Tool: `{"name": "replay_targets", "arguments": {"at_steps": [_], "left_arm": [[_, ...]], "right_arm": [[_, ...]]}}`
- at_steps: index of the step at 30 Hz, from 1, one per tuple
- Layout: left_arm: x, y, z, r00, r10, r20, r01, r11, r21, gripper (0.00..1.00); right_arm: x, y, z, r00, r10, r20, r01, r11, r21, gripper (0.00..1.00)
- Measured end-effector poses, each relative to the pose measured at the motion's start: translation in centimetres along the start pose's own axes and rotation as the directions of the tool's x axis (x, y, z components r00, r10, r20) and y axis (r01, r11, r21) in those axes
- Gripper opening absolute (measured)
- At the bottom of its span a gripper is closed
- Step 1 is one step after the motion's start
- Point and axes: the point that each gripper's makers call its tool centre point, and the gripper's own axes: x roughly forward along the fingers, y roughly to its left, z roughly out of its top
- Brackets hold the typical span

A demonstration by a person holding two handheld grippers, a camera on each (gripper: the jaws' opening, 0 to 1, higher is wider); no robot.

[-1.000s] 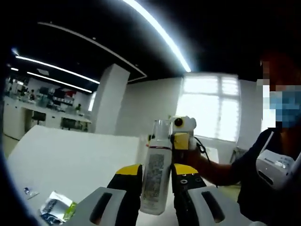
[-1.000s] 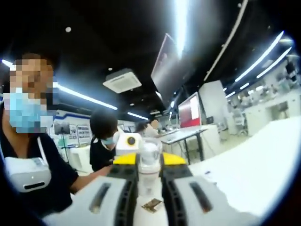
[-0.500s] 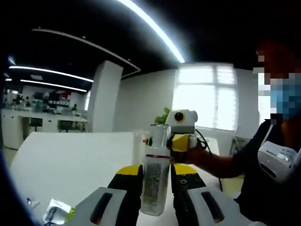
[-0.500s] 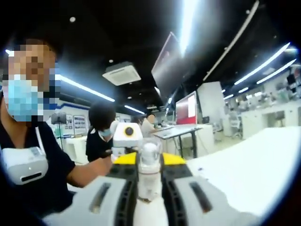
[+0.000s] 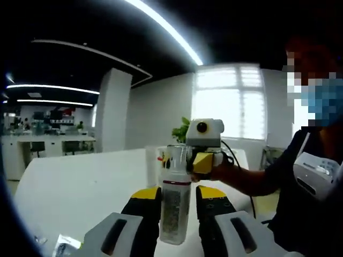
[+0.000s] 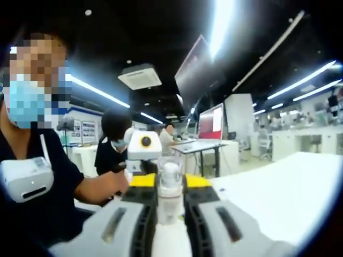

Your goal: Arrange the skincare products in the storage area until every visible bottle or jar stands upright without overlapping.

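My views have levelled toward the worktop [image 5: 80,182]; both jaws clamp one upright bottle [image 5: 174,209], long axis vertical between them.

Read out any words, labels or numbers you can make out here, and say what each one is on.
No text here is legible.
Bottle between the left tool's jaws: its label print is too blurred to read.
Wall posters behind the person: too small to read.
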Motion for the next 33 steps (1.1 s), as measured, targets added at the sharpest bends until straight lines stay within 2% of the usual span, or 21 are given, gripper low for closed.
{"name": "replay_targets", "arguments": {"at_steps": [7,16,33], "left_arm": [[0.3,0.0,0.1,1.000,0.001,-0.004,-0.001,1.000,0.015,0.21],[1.1,-0.5,-0.3,1.000,-0.001,-0.009,0.001,0.999,0.046,0.20],[3.8,-0.3,-1.2,1.000,-0.029,0.010,0.029,0.999,0.022,0.19]], "right_arm": [[-0.5,0.2,-0.4,1.000,-0.001,-0.027,0.000,1.000,-0.031,0.15],[-1.4,0.3,-0.6,0.999,-0.013,-0.039,0.008,0.992,-0.128,0.16],[-4.0,-1.1,-1.4,0.998,-0.067,-0.021,0.064,0.990,-0.122,0.18]]}}
